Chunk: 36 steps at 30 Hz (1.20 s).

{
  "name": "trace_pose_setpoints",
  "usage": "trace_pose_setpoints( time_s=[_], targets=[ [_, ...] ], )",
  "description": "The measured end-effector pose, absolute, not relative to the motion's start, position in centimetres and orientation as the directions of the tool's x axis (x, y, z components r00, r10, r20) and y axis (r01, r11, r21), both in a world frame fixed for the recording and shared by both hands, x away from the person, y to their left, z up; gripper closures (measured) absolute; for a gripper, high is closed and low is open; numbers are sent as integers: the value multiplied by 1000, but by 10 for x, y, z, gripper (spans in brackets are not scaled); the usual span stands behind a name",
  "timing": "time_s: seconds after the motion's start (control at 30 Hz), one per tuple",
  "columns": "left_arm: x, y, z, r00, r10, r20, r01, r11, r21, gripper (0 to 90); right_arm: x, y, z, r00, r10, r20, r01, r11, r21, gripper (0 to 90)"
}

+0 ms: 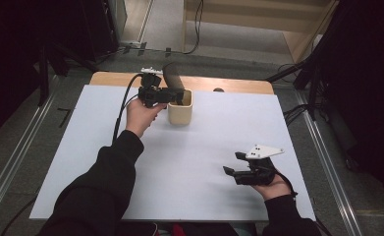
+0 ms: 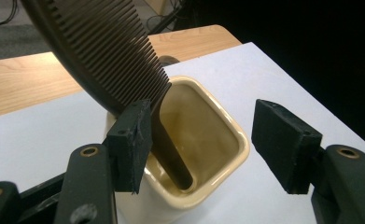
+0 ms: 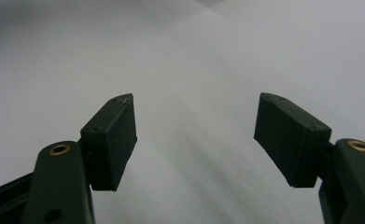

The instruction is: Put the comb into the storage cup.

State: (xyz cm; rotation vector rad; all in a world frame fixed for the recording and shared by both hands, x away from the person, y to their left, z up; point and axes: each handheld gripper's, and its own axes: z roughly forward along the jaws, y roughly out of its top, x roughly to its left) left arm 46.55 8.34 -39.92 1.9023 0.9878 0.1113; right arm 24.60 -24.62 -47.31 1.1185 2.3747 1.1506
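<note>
Left gripper view: my left fingers (image 2: 140, 140) spread, comb (image 2: 110, 56) between them, propped handle-down in cream cup (image 2: 227, 154). Looks light, stiff, slick; I'd pinch its spine. Right fingers (image 3: 290, 140) spread, empty.

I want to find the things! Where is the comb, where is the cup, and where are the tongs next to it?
comb (image 2: 105, 51), left gripper view, on its teeth.
cup (image 2: 231, 140), left gripper view, on its cream rim.
left tongs (image 1: 178, 97), high view, midway between the tips at the cup.
</note>
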Motion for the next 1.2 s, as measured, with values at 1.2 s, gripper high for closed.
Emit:
trace_pose_setpoints(
  time_s=[1.2],
  targets=[
    [438,123,-410,673,623,-398,635,-211,743,333,248,-243,-474,-668,740,78,526,396,753,278]
  ],
)
